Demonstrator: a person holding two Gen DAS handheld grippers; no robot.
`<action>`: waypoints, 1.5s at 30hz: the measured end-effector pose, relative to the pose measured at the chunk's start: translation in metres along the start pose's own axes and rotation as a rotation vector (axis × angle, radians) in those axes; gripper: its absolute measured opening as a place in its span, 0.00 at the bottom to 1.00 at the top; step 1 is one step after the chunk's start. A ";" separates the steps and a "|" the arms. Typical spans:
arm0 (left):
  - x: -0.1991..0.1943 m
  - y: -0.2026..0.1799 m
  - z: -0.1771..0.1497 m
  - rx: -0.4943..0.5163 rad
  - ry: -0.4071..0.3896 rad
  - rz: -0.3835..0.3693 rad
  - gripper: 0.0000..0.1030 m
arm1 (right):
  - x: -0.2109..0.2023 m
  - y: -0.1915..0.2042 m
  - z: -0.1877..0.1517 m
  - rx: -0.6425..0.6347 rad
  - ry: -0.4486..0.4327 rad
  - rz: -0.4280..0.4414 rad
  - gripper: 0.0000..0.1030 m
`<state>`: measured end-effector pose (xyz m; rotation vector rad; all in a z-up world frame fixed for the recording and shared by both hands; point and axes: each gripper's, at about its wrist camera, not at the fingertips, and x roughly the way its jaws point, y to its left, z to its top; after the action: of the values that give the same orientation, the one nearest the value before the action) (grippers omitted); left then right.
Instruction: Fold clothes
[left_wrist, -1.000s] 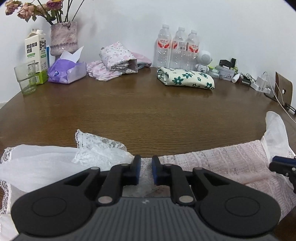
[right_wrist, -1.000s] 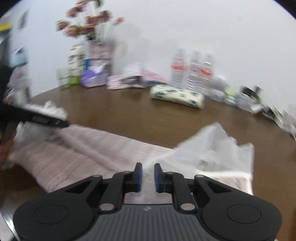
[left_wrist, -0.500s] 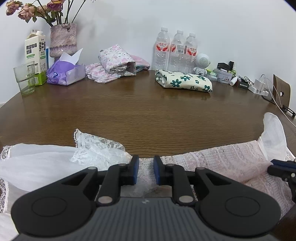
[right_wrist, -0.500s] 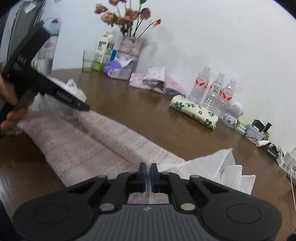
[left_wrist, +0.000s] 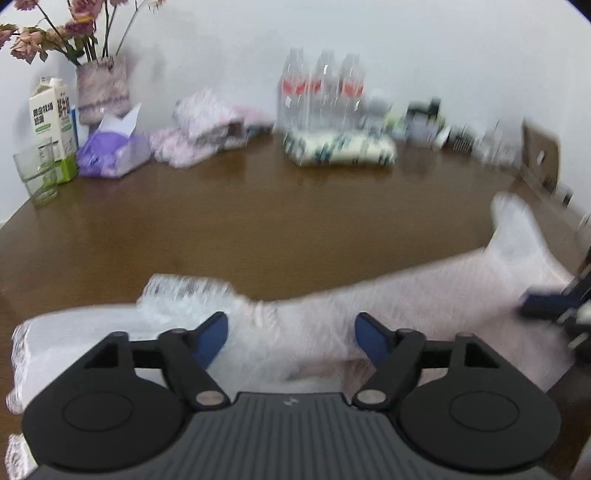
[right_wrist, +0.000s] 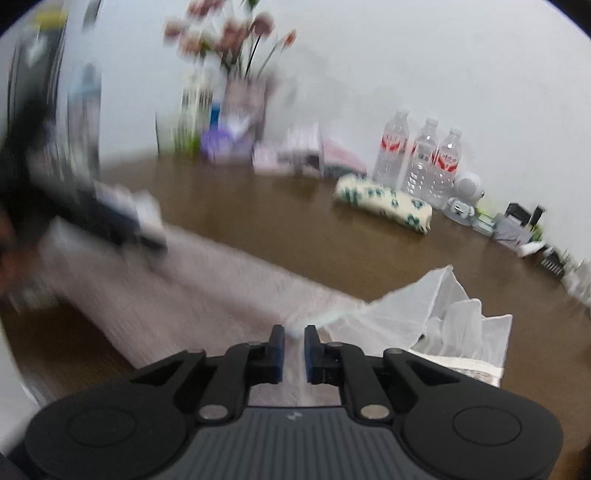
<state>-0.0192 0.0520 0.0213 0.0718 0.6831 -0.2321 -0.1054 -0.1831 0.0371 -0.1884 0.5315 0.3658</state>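
The left gripper (left_wrist: 291, 334) is held low with its blue-tipped fingers (left_wrist: 210, 338) spread wide apart, while the right gripper (right_wrist: 294, 349) is held with its fingers (right_wrist: 277, 350) drawn close, a narrow gap left between.

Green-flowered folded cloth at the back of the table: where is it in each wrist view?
Left wrist: folded cloth upper centre, just below the three water bottles.
Right wrist: folded cloth right of centre, left of and below the bottles.
Shared landmark: the three water bottles.
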 end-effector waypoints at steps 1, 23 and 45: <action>0.001 0.000 -0.003 -0.009 -0.003 0.002 0.69 | -0.003 -0.004 0.003 0.041 -0.018 0.017 0.08; -0.082 -0.008 -0.017 -0.158 -0.099 0.140 0.70 | -0.033 -0.024 0.023 -0.077 -0.067 0.117 0.26; -0.108 0.079 -0.067 -0.352 0.071 0.010 0.78 | 0.153 0.141 0.107 -0.725 0.265 0.715 0.01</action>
<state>-0.1231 0.1585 0.0363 -0.2546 0.7856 -0.0975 0.0120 0.0196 0.0361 -0.7615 0.7027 1.2427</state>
